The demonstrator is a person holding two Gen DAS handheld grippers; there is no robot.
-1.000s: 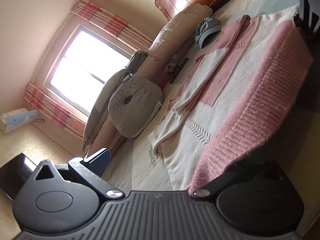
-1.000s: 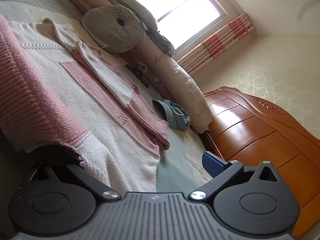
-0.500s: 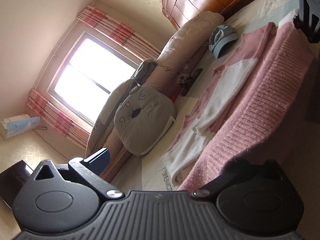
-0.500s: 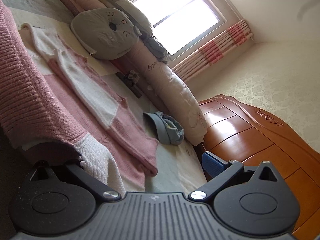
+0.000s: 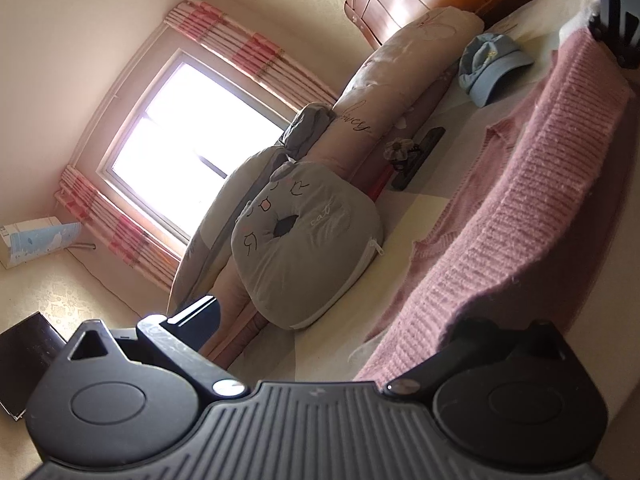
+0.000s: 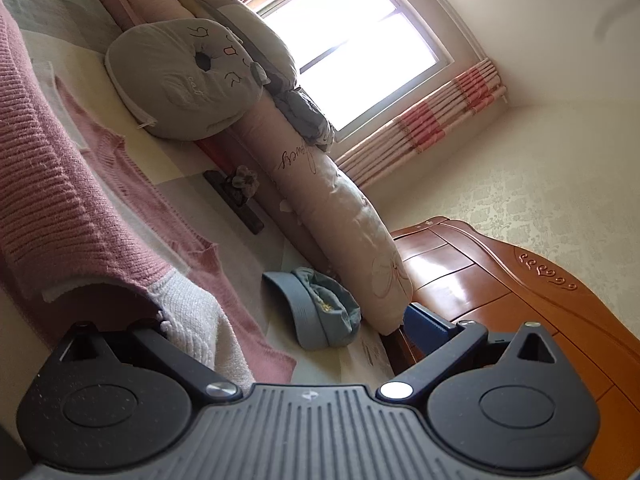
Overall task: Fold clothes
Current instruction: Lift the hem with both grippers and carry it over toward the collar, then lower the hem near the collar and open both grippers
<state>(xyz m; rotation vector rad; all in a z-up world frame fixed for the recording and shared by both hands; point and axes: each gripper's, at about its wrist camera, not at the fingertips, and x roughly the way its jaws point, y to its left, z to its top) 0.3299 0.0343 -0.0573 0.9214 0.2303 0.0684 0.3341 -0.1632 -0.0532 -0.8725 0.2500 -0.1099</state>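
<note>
Fingers first: on the left gripper (image 5: 338, 320) only one blue finger (image 5: 196, 314) shows, out at the left edge. Its partner is buried under the pink ribbed hem of the sweater (image 5: 520, 220), so I cannot tell whether the jaws are clamped or merely hooked under the knit. The right gripper (image 6: 280, 324) is the mirror of it. Its blue finger (image 6: 424, 320) stands bare on the right, while the other is hidden beneath the hem where pink meets a white panel.

In the left wrist view the hem runs as a raised band from the near gripper up to the other gripper at the far right, above the bed (image 5: 420, 216). The rest of the sweater lies flat on the sheet below it. A blue cap (image 5: 488, 72) sits near the far end of the garment, close to the long pillow (image 5: 392, 92), and a grey cat cushion (image 5: 304, 248) lies further left.

By the look of it this is a chunky, soft knit. It should be light enough to carry, limp, stretchy, and grippy rather than slippery. It will probably sag between two holds and cling to itself where layers meet. The ribbed hem looks like the firmest part and the best place to hold, one grip near each corner. Pinching both layers squarely should stop the band twisting. Keeping the span lightly taut should let the fold land straight, and the right side needs watching so it does not drape onto the cap.
</note>
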